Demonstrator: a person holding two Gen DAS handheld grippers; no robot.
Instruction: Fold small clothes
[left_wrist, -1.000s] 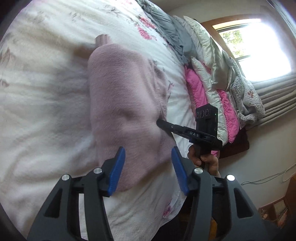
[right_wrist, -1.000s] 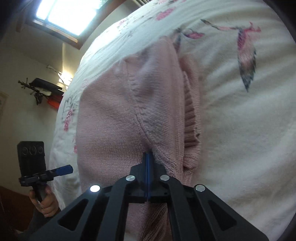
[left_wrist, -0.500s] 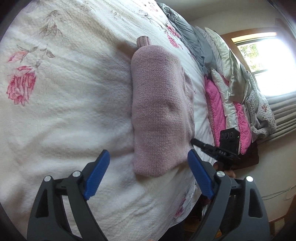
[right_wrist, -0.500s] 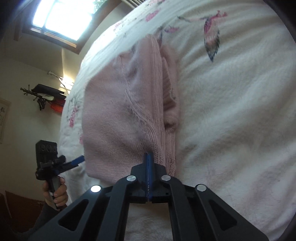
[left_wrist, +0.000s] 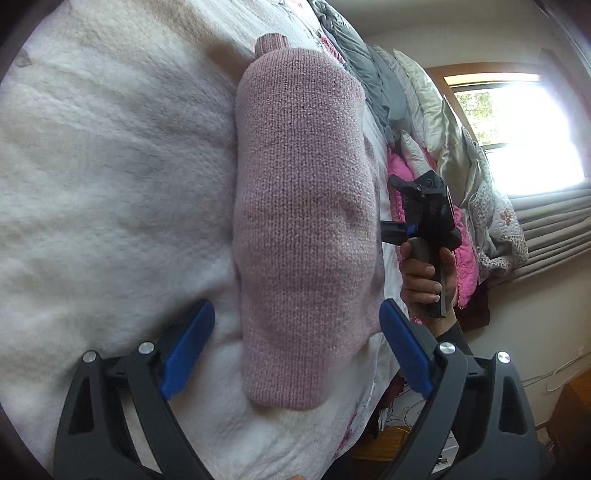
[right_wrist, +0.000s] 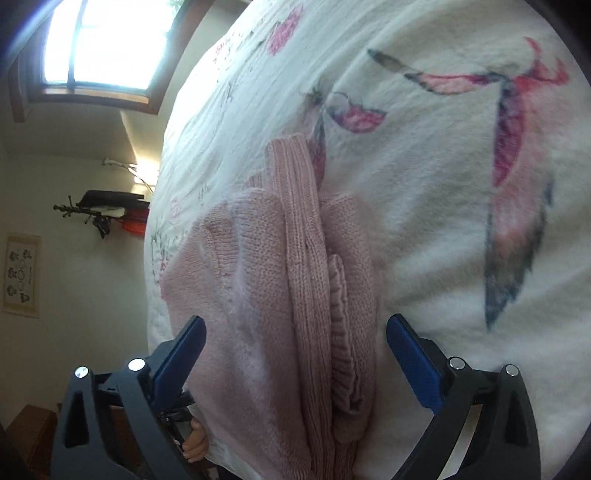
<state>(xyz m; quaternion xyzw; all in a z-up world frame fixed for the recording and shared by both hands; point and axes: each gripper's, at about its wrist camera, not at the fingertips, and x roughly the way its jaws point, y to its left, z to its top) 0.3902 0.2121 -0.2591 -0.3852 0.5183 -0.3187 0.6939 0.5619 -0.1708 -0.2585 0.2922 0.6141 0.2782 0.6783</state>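
Pink knitted sweater (left_wrist: 306, 221) lies on the white floral bedspread (left_wrist: 110, 166), near its edge, sleeves tucked in: a narrow strip. We judge the lengthwise folds done; crosswise fold left. Our left gripper (left_wrist: 295, 354) spread wide, empty, hem end between its fingers. Right gripper (right_wrist: 295, 354) likewise released, straddling the ribbed end.

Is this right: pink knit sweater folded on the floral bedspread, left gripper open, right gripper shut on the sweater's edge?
Not quite. The right gripper is open: the right wrist view shows its blue pads spread wide on either side of the pink knit sweater, gripping nothing. The rest holds: the sweater lies folded on the floral bedspread, and the left gripper is open.
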